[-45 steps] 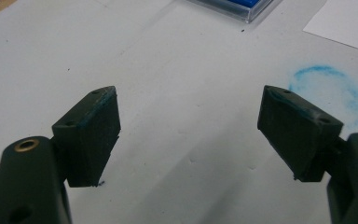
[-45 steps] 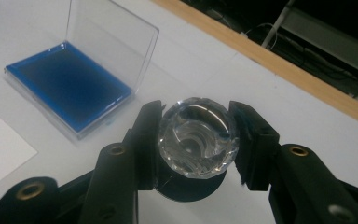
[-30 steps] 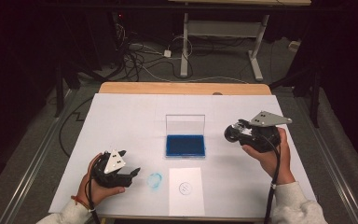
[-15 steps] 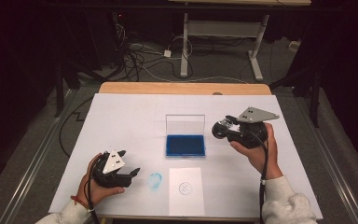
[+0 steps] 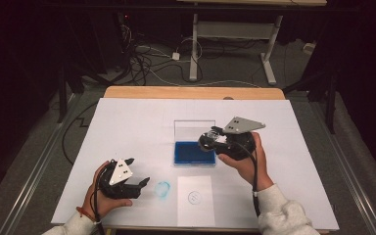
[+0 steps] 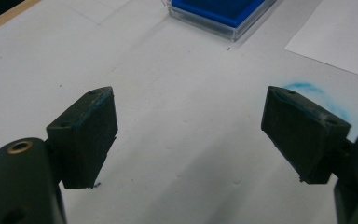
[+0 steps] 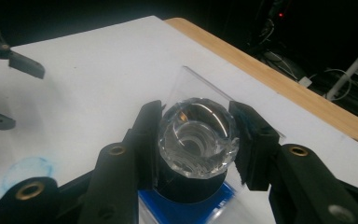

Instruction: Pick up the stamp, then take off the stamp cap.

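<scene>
the clear case (image 5: 194,131) holds a blue ink pad (image 5: 188,152), lid upright. right gripper (image 5: 210,142) clamps a clear-topped stamp (image 7: 198,137) above it. left gripper (image 5: 138,172), jaws just widened, holds nothing.

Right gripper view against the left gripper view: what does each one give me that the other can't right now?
The right gripper view has the right gripper shut on a clear-handled stamp, held over the blue ink pad, with the wooden table edge behind. The left gripper view has the left gripper with jaws wide apart and nothing between them; they have just been opening. It also shows a white paper sheet. Both show the ink pad, the white table cover and a blue smudge on it.
</scene>
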